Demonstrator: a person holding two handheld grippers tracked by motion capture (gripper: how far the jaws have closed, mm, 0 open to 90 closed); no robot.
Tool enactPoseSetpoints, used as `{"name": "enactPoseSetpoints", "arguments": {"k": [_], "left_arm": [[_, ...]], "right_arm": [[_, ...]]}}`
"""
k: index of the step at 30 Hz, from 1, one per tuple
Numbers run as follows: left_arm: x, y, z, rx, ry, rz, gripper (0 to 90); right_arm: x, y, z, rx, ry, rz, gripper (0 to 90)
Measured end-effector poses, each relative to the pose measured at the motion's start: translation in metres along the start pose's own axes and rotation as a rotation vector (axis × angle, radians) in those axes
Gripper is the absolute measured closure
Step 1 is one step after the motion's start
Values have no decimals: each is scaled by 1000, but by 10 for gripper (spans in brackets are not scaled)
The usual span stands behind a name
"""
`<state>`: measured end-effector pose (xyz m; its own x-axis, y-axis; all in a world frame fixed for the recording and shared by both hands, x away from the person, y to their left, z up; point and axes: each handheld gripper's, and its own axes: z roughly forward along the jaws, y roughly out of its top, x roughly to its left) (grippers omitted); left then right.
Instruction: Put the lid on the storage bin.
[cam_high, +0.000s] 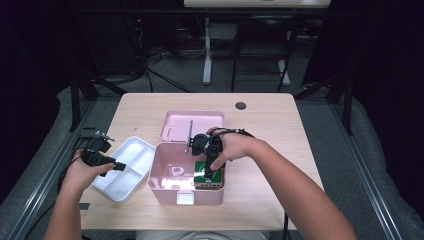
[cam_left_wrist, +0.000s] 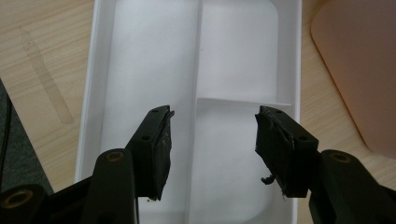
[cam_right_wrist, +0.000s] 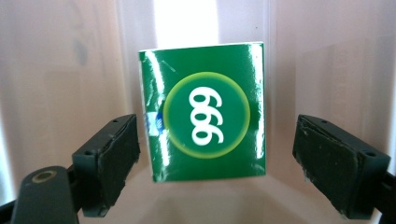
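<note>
One green box (cam_right_wrist: 205, 112), one pink case (cam_high: 165, 186), one white tray (cam_high: 131, 155) on the table (cam_high: 280, 130)
Right gripper (cam_high: 210, 172) is pointing down into the case, jaws spread either side of the box lying inside; left gripper (cam_left_wrist: 212, 144) is hovering over the tray, jaws spread

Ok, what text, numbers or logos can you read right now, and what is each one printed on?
"999": white digits in a yellow-ringed circle on the green box in the pink container, between the open jaws of the right claw; the digits lie sideways in that view.
A small blue and white mark on the box's left edge is too blurred to read.
The white divided tray under the open left claw has no text.
</note>
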<state>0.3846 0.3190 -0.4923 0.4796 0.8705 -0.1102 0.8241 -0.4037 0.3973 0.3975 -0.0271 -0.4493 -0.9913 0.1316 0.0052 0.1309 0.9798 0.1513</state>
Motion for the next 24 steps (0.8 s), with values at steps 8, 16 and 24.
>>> {"name": "enactPoseSetpoints", "arguments": {"k": [8, 16, 24], "left_arm": [[0, 0, 0, 0, 0, -1, 455], [0, 0, 1, 2, -2, -3, 456], [0, 0, 2, 9, -3, -3, 457]], "right_arm": [[5, -7, -26, -11, -22, -2, 150], [8, -27, -52, -6, -46, 20, 150], [3, -52, -59, 6, -61, 71, 151]]}}
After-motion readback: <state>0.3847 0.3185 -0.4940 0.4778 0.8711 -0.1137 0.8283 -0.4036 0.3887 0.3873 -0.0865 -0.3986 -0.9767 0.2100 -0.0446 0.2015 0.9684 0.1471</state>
